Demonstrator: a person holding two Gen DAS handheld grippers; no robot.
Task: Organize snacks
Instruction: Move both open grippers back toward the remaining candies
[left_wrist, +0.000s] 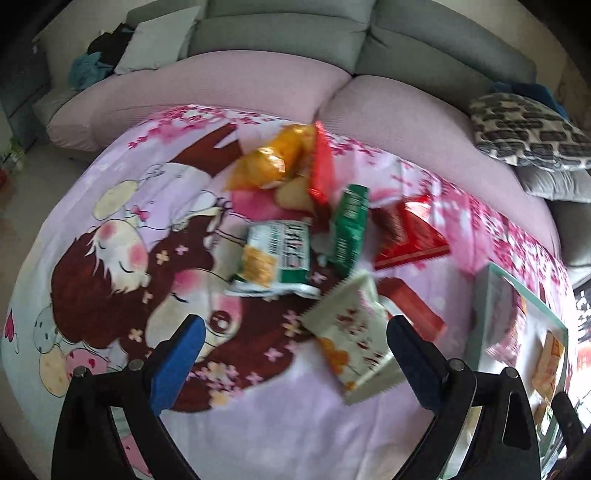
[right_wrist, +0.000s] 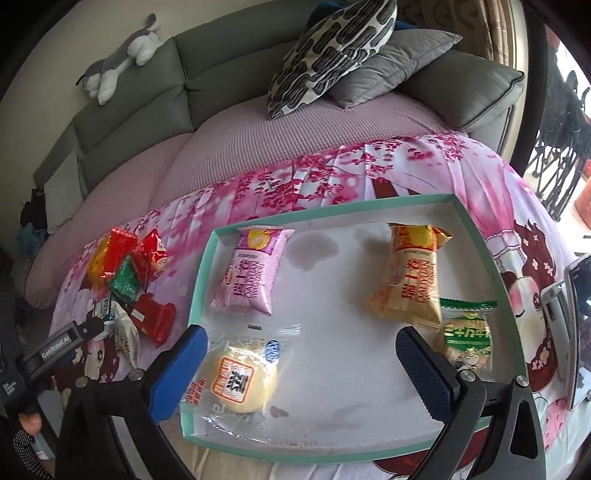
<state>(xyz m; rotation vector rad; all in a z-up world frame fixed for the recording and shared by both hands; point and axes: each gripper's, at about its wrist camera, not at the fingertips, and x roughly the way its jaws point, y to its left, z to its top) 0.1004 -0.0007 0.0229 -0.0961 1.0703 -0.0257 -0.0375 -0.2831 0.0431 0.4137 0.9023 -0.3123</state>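
I see a cartoon-print sheet (left_wrist: 110, 221) bearing a teal-rimmed tray (right_wrist: 476, 229), four snacks laid apart inside. Unsorted packets (left_wrist: 295, 229) heap at its nine o'clock. My left gripper (left_wrist: 295, 354) gapes over them; my right gripper (right_wrist: 301, 365) gapes, empty, above the tray.

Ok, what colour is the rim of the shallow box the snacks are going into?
Mint green rim, white inside; clearest in the right wrist view.
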